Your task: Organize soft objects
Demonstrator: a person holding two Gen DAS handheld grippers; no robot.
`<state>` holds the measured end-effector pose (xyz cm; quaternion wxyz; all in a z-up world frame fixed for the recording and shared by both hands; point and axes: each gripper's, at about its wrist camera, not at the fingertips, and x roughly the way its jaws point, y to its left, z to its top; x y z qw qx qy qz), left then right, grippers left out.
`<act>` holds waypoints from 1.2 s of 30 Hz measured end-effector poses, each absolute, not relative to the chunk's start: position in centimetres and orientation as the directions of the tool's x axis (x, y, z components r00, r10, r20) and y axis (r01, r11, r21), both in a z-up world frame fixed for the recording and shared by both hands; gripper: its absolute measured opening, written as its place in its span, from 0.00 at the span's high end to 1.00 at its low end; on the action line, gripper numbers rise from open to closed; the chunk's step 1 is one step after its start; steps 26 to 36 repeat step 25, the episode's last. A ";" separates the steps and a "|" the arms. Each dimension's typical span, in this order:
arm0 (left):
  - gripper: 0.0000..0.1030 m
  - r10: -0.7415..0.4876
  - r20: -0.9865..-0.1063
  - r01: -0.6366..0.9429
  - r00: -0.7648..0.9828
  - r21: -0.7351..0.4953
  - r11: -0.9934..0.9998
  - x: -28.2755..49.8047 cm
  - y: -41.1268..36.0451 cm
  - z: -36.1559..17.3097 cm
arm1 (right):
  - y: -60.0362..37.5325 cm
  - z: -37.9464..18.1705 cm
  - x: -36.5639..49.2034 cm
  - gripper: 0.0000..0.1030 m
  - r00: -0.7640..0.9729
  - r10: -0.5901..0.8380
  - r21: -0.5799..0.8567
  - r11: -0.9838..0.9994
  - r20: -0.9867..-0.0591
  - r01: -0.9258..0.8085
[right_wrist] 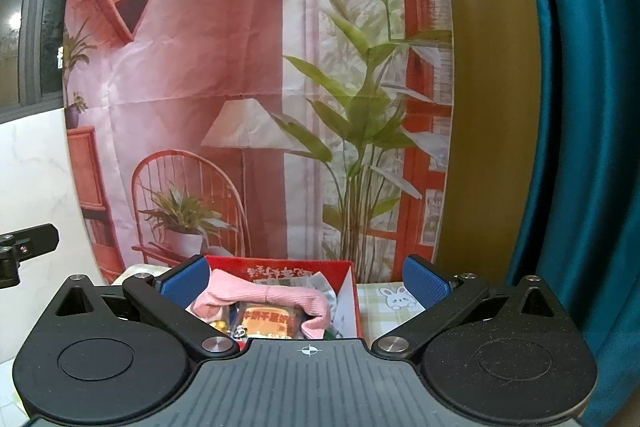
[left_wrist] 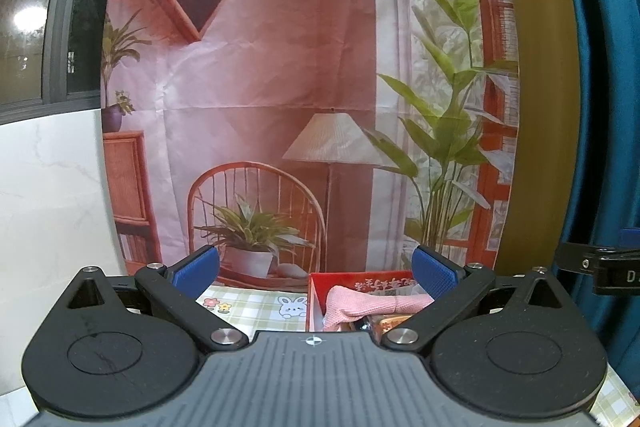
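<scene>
Left gripper (left_wrist: 316, 273): jaws spread wide, nothing between them. It is held level above the near edge of the bench (left_wrist: 248, 307), aimed at the printed backdrop (left_wrist: 256, 75). The red box (left_wrist: 316, 293) sits low and to the right of its centre line, not between the blue pads.

Right gripper (right_wrist: 306, 277): jaws also wide and empty. The box lies almost squarely ahead of it, between its two pads in the view, though how far the tips are from the rim I cannot tell.

Step in hand, as I judge it: getting hold of the pink cloth (right_wrist: 264, 295) to tidy it. The right side looks better lined up. Best approach would be to tip the nose down, come in over the near rim, and pinch the cloth at its raised middle fold, not at a drooping end, so it lifts as one piece. Close slowly; soft knit can slip out or drag the packets beneath along with it. The left gripper could shift right and steady the box wall.

Box contents:
- pink cloth, draped across the top from the left side to the right, ends hanging down into the box;
- under it an orange snack packet (right_wrist: 268, 321) with printed characters;
- pale paper or wrappers (right_wrist: 320, 283) toward the back right corner;
- small bits at the near left, too small to name.

Bench cover is a green check with rabbit and flower prints. A teal curtain (right_wrist: 580, 147) hangs at far right.
</scene>
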<state>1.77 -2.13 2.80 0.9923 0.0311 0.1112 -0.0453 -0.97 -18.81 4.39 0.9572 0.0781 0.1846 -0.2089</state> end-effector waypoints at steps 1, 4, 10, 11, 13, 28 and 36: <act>0.00 -0.085 -0.223 0.100 0.971 0.055 0.994 1.7 -2.2 2.8 | -18.8 4.3 -1.0 0.00 0.844 -0.373 0.073 0.899 -0.386 0.431; 0.00 -0.091 -0.226 0.107 0.970 0.063 0.992 1.6 -2.3 2.6 | -19.1 4.2 -0.9 0.00 0.842 -0.374 0.077 0.898 -0.389 0.434; 0.00 -0.099 -0.229 0.116 0.968 0.064 0.991 1.5 -2.0 2.6 | -19.4 4.1 -1.0 0.00 0.842 -0.379 0.071 0.897 -0.385 0.436; 0.00 -0.099 -0.230 0.117 0.968 0.064 0.991 1.5 -2.0 2.5 | -19.4 4.1 -1.0 0.00 0.842 -0.380 0.069 0.897 -0.384 0.436; 0.00 -0.102 -0.231 0.120 0.968 0.066 0.991 1.4 -2.0 2.5 | -19.5 3.9 -1.1 0.00 0.841 -0.380 0.069 0.897 -0.385 0.436; 0.00 -0.122 -0.237 0.139 0.964 0.060 0.988 1.6 -1.3 2.5 | -19.4 3.4 -1.1 0.00 0.839 -0.378 0.071 0.897 -0.391 0.437; 0.00 -0.122 -0.237 0.139 0.964 0.060 0.988 1.6 -1.3 2.5 | -19.4 3.4 -1.1 0.00 0.839 -0.378 0.071 0.897 -0.391 0.437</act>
